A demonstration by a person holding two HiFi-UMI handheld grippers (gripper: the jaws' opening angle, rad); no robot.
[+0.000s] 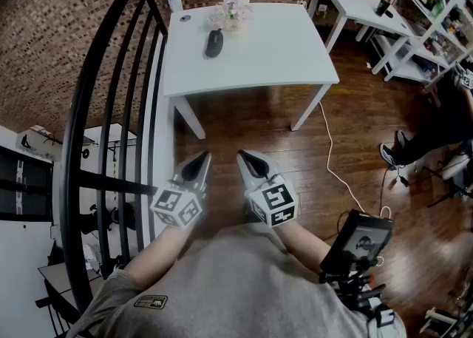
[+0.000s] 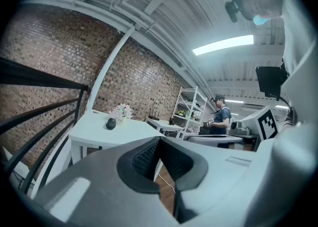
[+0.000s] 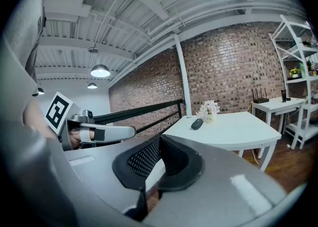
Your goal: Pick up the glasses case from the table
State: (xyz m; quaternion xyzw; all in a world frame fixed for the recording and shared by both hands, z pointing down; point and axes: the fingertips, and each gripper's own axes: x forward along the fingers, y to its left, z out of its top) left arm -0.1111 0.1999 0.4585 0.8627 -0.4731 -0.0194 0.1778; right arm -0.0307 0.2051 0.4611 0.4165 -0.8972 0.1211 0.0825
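The glasses case [image 1: 213, 43] is a dark oval pouch lying near the far left of the white table [image 1: 281, 55], beside a small pot of pale flowers [image 1: 233, 9]. It also shows small in the distance in both gripper views, as the case [image 2: 111, 124] and the case [image 3: 197, 124]. My left gripper [image 1: 201, 160] and right gripper [image 1: 246, 157] hang side by side over the wooden floor, well short of the table. Both point toward the table. Each has its jaws shut with nothing between them, as with the left gripper [image 2: 159, 140] and the right gripper [image 3: 160, 139].
A black metal railing [image 1: 103, 107] curves along the left. A second white table [image 1: 355, 0] and a white shelf unit [image 1: 436, 11] stand at the back right. A pale cable [image 1: 332, 166] trails over the floor. A person [image 1: 443, 129] sits at the right.
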